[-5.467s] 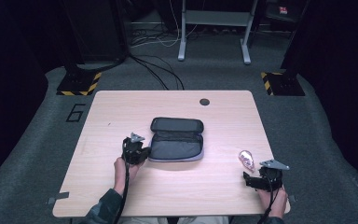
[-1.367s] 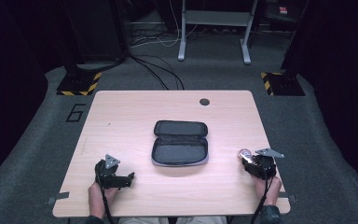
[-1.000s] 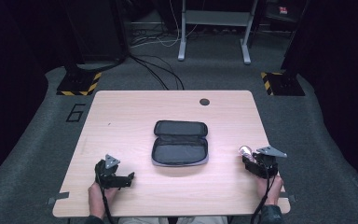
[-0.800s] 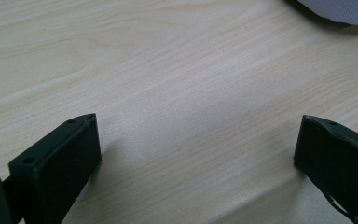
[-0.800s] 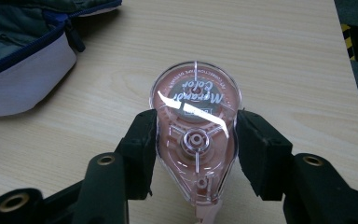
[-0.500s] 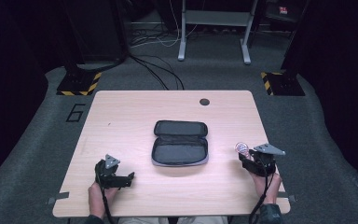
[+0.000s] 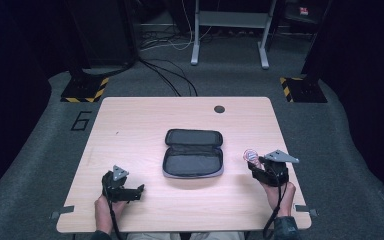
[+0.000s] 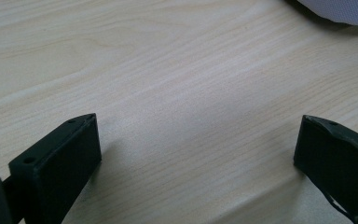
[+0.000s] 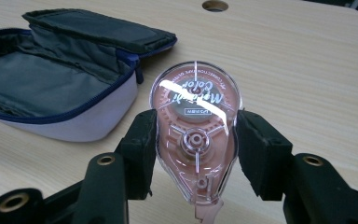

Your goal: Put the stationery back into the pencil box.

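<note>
You are working at a pale wood-grain table [image 7: 145, 125] with a round cable hole [image 7: 219, 108] near its far edge, standing on dark grey carpet [image 7: 40, 145] marked with a "6" [image 7: 81, 120] beside the table's left side. Past the far edge, cables [image 7: 167, 80] run across the floor, two black stand bases edged in yellow-and-black hazard tape [image 7: 85, 89] sit at either side, and the legs of a grey metal frame [image 7: 228, 30] rise behind. An open zip case [image 7: 193, 154], dark inside with a pale outer shell, lies in the middle of the table, lid folded back toward the far edge. Your right gripper [image 9: 195, 140] is clamped on a clear pink correction tape dispenser [image 9: 196, 135]: its two black jaws press the flat casing from both sides, the rounded end pointing away from you and the narrow tip toward your hand. In the high view, the dispenser [image 7: 250, 155] sits at the front of that gripper [image 7: 254, 162], just right of the case and apart from it. Your left gripper [image 7: 139, 190] rests low at the near left of the table, its jaws spread wide with only bare wood between them, well apart from the case.
</note>
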Motion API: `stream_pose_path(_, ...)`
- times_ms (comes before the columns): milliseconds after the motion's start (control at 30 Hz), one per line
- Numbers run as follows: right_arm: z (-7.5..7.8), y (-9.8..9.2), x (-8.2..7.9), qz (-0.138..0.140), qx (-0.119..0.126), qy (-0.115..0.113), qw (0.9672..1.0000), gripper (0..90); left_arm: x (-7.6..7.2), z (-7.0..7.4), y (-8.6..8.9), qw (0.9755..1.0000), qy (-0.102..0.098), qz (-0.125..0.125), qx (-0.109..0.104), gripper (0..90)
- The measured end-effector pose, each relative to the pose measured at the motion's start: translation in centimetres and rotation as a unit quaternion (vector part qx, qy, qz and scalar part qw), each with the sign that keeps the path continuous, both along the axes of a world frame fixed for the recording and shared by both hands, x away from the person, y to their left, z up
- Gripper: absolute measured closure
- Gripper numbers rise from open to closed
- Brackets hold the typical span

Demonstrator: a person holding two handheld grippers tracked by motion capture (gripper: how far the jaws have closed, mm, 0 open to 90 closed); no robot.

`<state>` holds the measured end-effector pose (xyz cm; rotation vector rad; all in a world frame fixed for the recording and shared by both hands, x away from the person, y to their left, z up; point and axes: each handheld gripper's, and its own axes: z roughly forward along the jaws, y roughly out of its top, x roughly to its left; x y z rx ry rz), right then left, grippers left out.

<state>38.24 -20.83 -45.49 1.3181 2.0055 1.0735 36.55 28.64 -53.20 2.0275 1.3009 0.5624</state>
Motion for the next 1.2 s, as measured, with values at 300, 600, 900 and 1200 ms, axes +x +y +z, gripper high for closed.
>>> stream_pose_path(300,0.6,2.5,0.5,0.032,-0.004,-0.003,0.9995,49.9,0.0,0.0,0.0,1.0000,0.001,0.001,0.000,0.5)
stream_pose_path(600,1.5,5.4,1.6,0.067,-0.003,-0.004,0.9977,49.9,0.0,0.0,0.0,1.0000,0.002,-0.002,0.000,0.6)
stream_pose_path(900,2.6,8.4,2.8,0.102,-0.006,-0.004,0.9947,49.9,0.0,0.0,0.0,1.0000,0.001,-0.001,-0.001,0.7)
stream_pose_path(1200,2.5,11.3,3.5,0.134,-0.012,0.001,0.9909,49.9,0.0,0.0,0.0,1.0000,-0.005,-0.001,0.001,1.0)
